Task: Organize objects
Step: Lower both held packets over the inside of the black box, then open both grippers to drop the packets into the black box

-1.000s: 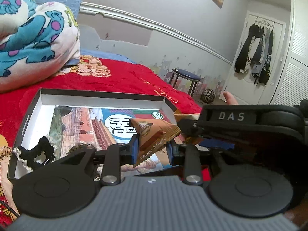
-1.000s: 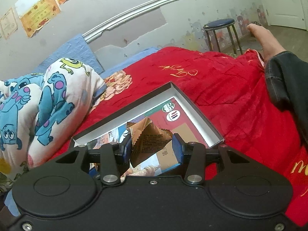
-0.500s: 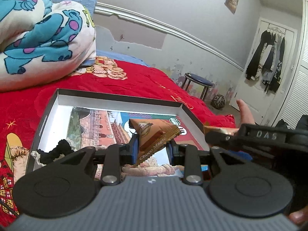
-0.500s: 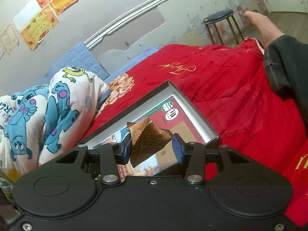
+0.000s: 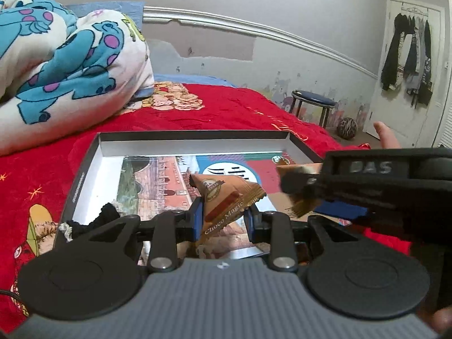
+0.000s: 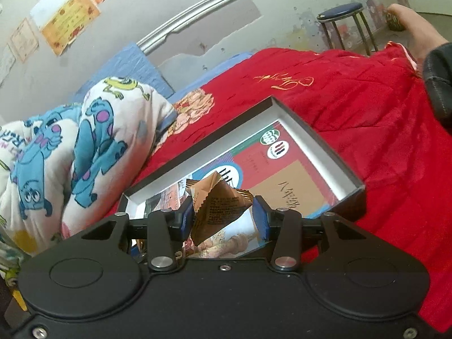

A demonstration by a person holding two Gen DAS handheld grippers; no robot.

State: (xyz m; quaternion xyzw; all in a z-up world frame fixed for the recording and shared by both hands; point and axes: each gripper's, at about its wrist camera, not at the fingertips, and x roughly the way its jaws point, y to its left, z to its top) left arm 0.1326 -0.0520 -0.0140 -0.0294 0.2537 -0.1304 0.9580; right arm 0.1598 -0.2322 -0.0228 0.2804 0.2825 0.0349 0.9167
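Holding a snack packet [image 5: 226, 206] in your left gripper [image 5: 223, 217] and a second packet [image 6: 220, 209] in your right gripper [image 6: 223, 214], both clamped, you hover over the box [image 5: 84, 169]. Its floor lies directly below and ahead; the right gripper sits nearer the right edge.

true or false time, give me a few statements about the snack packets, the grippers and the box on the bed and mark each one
1. The left gripper holds a brown Choco Magic packet. True.
2. The right gripper has its jaws wide open with nothing between them. False: it is shut on a brown packet that shows its printed back.
3. The box sits on a red bedspread. True.
4. The box is bare inside. False: a colourful printed sheet lines its bottom and a black fabric item lies in its near left corner.
5. A blue-topped stool stands by the wall. True.
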